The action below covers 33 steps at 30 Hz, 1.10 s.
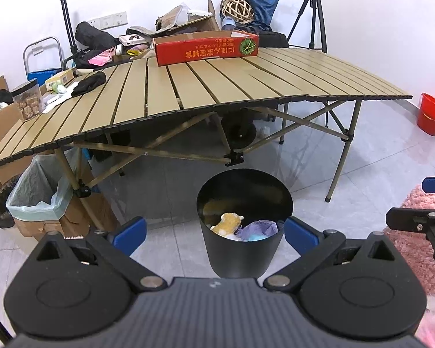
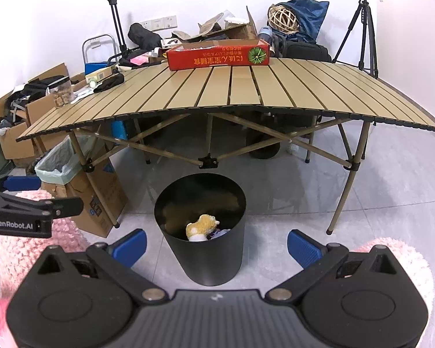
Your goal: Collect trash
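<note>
Left wrist view: left claw (image 1: 214, 233) spread wide, empty, touching nothing, poised above black bin (image 1: 243, 255) on floor before bench (image 1: 188, 87). Trash (image 1: 246, 227) inside bin. Right claw (image 2: 216, 246) likewise wide, empty.

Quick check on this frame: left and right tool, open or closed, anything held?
Left tool: open, holding nothing, above the black bin.
Right tool: open, holding nothing, also facing the bin.

The black bin (image 2: 200, 229) stands open-topped on bare floor (image 2: 290, 197), the folding table's (image 2: 232, 92) crossbars just behind it.
</note>
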Each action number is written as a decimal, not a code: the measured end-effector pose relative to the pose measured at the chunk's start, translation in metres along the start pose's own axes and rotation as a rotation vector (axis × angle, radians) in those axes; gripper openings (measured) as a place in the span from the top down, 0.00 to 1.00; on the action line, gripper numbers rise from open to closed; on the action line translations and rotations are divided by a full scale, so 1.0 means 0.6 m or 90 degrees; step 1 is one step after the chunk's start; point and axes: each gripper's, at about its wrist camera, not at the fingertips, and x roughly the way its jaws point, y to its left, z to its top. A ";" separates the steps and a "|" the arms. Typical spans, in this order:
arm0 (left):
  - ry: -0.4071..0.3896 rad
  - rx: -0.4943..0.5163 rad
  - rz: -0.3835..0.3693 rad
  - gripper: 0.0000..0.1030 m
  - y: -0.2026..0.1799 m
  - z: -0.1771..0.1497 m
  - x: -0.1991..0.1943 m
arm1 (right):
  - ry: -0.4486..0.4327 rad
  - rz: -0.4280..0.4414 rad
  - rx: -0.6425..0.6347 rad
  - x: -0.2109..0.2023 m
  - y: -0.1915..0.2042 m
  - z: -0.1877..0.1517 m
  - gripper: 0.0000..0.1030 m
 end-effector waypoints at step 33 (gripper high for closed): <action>-0.010 0.007 0.003 0.00 -0.003 -0.001 -0.007 | -0.004 0.002 -0.001 -0.004 0.003 0.004 0.00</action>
